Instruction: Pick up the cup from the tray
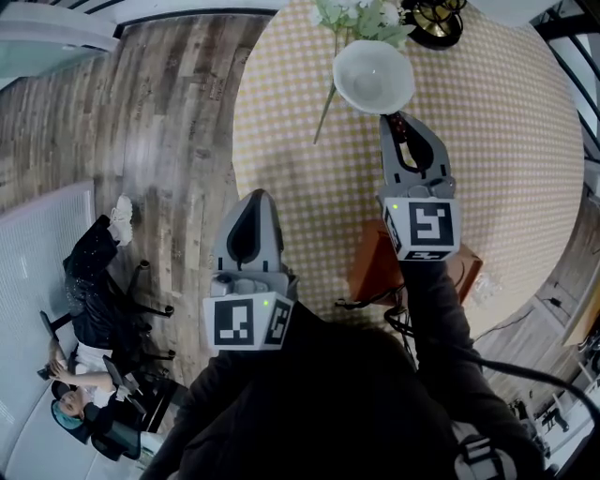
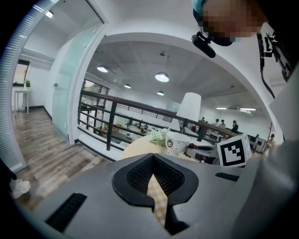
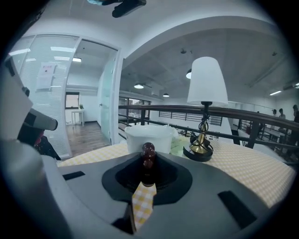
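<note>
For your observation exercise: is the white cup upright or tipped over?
Upright: the white cup shows its open mouth from above, its rim level.

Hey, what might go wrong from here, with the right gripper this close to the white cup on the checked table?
1. The right gripper is shut on a dark red beaded object. It probably cannot take the white cup as well, and the object's tip could bump the cup.
2. Flowers and a lamp base stand close behind the cup, so a shove might push it into them.
</note>
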Demonstrator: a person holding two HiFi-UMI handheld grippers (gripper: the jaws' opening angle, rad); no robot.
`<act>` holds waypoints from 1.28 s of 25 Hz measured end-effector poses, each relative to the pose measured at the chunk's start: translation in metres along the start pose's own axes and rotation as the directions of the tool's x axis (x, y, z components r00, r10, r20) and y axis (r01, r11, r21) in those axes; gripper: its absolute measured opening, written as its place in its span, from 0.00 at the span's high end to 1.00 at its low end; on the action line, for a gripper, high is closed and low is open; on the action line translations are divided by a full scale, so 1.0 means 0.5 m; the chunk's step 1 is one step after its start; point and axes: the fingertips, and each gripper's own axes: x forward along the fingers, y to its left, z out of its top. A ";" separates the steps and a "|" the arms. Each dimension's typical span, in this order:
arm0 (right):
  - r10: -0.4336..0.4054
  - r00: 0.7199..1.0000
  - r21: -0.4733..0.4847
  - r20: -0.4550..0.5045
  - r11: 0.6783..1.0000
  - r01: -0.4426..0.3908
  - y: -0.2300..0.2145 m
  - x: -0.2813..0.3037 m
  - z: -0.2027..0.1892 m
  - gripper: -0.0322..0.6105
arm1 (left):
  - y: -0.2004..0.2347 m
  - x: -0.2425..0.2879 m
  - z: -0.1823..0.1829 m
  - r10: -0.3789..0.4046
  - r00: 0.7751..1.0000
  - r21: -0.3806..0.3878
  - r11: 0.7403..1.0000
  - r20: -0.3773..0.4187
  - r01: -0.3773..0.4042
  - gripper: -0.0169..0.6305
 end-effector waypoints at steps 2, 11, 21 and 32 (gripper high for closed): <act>-0.012 1.000 0.010 -0.014 1.000 0.012 -0.010 0.001 -0.016 0.89 | -0.003 0.003 -0.003 -0.004 1.000 0.000 1.000 -0.006 0.004 0.96; -0.028 0.997 0.019 -0.066 0.999 0.029 -0.025 0.014 -0.067 0.89 | 0.003 0.010 -0.007 0.001 1.000 -0.008 1.000 -0.017 -0.001 0.96; -0.023 0.990 -0.024 -0.141 1.000 0.020 -0.030 0.011 -0.100 0.89 | 0.004 0.009 -0.007 -0.007 1.000 -0.013 1.000 -0.011 0.007 0.96; -0.071 0.976 -0.175 -0.206 0.984 0.035 -0.032 -0.009 -0.117 0.77 | -0.006 -0.006 0.005 -0.029 0.999 -0.006 1.000 0.015 0.029 0.96</act>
